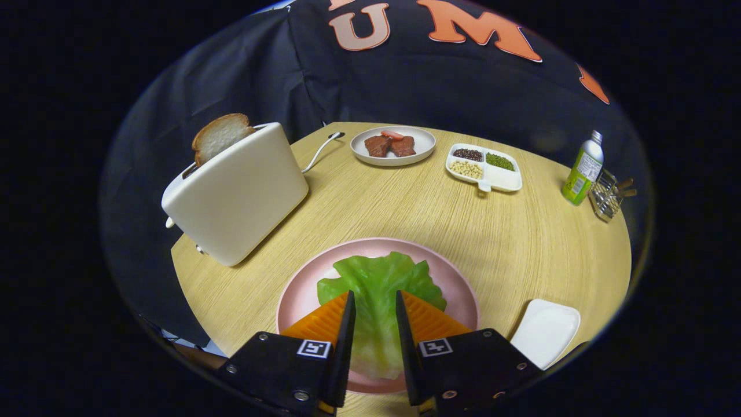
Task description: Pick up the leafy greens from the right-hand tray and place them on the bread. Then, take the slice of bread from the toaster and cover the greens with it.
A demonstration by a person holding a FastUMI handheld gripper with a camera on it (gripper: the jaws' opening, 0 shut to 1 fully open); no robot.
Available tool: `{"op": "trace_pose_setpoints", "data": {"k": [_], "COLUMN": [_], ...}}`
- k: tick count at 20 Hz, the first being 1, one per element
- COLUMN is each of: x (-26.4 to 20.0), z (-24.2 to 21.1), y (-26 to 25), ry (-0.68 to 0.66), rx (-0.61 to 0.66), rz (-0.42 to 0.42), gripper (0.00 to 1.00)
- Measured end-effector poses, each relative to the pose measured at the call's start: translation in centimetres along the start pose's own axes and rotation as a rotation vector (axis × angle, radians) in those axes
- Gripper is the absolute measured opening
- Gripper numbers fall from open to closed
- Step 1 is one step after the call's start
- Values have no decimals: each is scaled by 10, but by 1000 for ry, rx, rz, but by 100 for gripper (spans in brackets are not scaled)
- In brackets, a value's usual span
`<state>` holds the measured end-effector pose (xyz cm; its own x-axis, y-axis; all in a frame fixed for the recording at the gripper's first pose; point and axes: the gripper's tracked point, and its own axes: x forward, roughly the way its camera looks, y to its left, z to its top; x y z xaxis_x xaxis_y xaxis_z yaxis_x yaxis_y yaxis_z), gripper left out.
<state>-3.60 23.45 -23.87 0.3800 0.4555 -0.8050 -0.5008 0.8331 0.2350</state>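
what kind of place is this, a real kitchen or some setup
Probably a staged booth, not a kitchen: a round wooden table against a black cloth wall, set with a toaster holding bread and a pink plate of leafy greens, which lie between the gripper jaws.

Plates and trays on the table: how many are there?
4: pink plate under the greens at the gripper; white tray right of it; meat plate and divided tray beyond.

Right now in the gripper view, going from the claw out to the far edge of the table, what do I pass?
claw closed on the leafy greens → pink plate → bare tabletop → plate of meat.
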Motion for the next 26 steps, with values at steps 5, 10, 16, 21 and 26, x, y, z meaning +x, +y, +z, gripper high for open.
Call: {"op": "trace_pose_setpoints", "data": {"k": [5, 10, 16, 21, 26], "x": [-19, -39, -43, -35, -14], "z": [42, 92, 139, 172, 187], "y": [11, 54, 109, 154, 184], "ry": [-51, -93, -92, -52, -1], "rx": [60, 130, 119, 149, 126], "rz": [27, 147, 241, 325, 320], "gripper": [53, 64, 82, 87, 88]}}
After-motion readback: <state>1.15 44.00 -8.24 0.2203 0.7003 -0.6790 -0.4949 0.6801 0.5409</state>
